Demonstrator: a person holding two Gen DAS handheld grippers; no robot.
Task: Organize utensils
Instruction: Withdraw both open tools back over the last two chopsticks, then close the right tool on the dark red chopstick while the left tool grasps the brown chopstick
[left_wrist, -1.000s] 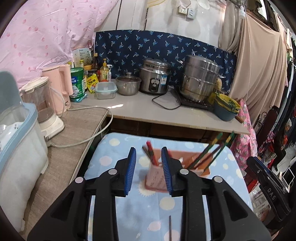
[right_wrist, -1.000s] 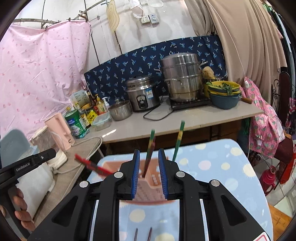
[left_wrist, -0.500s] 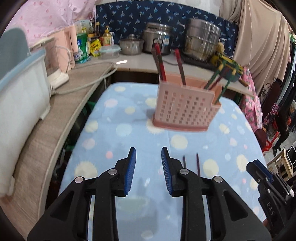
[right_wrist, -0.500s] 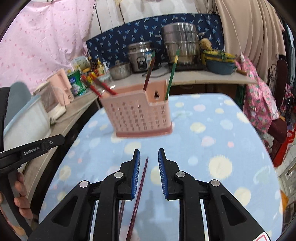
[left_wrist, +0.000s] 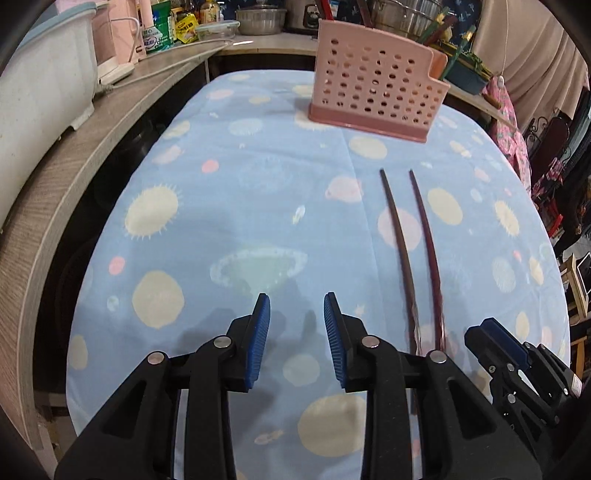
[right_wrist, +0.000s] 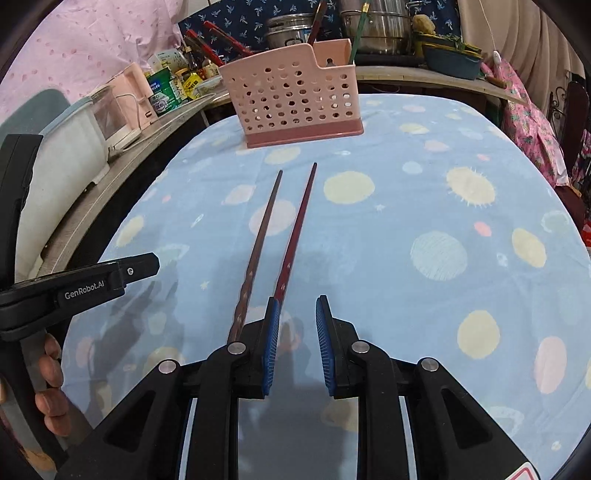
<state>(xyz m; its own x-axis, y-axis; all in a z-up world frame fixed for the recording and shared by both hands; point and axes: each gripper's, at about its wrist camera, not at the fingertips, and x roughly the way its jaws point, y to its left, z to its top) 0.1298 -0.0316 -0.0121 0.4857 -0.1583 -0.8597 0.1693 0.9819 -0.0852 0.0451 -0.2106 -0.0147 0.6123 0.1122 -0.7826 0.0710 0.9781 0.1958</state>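
A pink perforated utensil holder (left_wrist: 373, 99) (right_wrist: 295, 98) stands at the far side of the blue patterned table, with several chopsticks upright in it. Two dark red-brown chopsticks (left_wrist: 410, 254) (right_wrist: 280, 236) lie side by side on the cloth, tips toward the holder. My left gripper (left_wrist: 296, 306) is open and empty, low over the cloth to the left of the chopsticks. My right gripper (right_wrist: 294, 308) is open and empty, its left finger just beside the thick end of the right chopstick. It also shows in the left wrist view (left_wrist: 517, 365).
A wooden counter (left_wrist: 74, 147) runs along the left with a white appliance (left_wrist: 33, 85), a pink kettle and jars. Pots and a cooker (right_wrist: 380, 26) stand on the back counter. Pink and beige cloths hang around. The left gripper body (right_wrist: 74, 288) is at the right view's left edge.
Both grippers have pulled back from the holder and dropped low over the table. The two loose chopsticks now lie near the grippers. Both grippers stayed open.
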